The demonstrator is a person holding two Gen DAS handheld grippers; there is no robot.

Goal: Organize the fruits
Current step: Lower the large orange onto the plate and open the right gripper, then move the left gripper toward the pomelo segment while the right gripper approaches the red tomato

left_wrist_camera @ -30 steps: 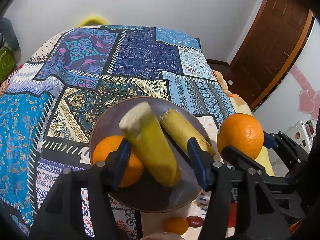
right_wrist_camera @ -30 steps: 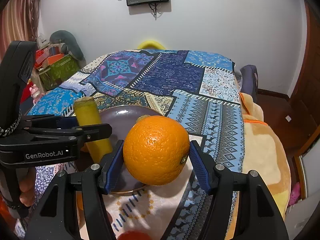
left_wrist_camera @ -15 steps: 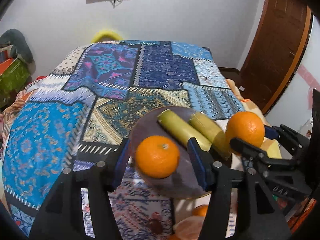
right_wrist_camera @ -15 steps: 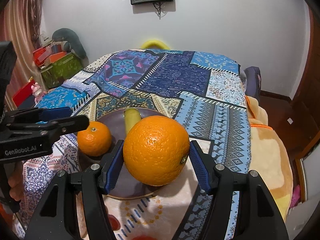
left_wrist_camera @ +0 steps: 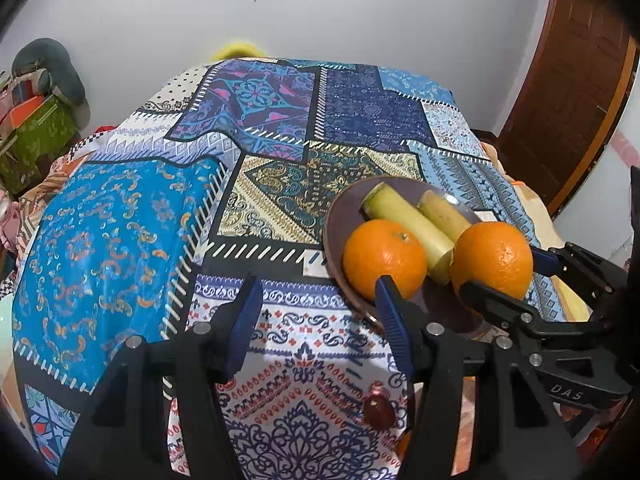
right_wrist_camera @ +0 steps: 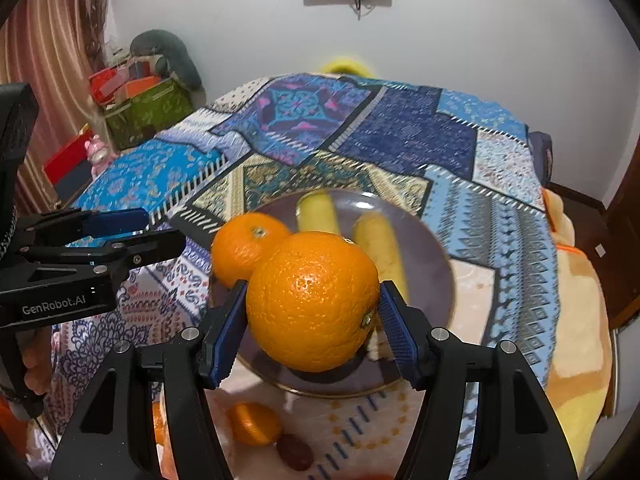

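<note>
Orange (right_wrist_camera: 312, 300) clenched in our right tongs (right_wrist_camera: 312, 308) hangs directly above the plate (right_wrist_camera: 432, 248); left tongs (left_wrist_camera: 318, 312) released, beside it.

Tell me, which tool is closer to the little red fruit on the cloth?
Left, probably. The left tool hangs open beside the little red fruit; the right tool holds the big orange over the plate.

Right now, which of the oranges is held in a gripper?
The big orange, clamped in the right gripper above the plate. The smaller orange lies on the plate; the left gripper is open.
</note>
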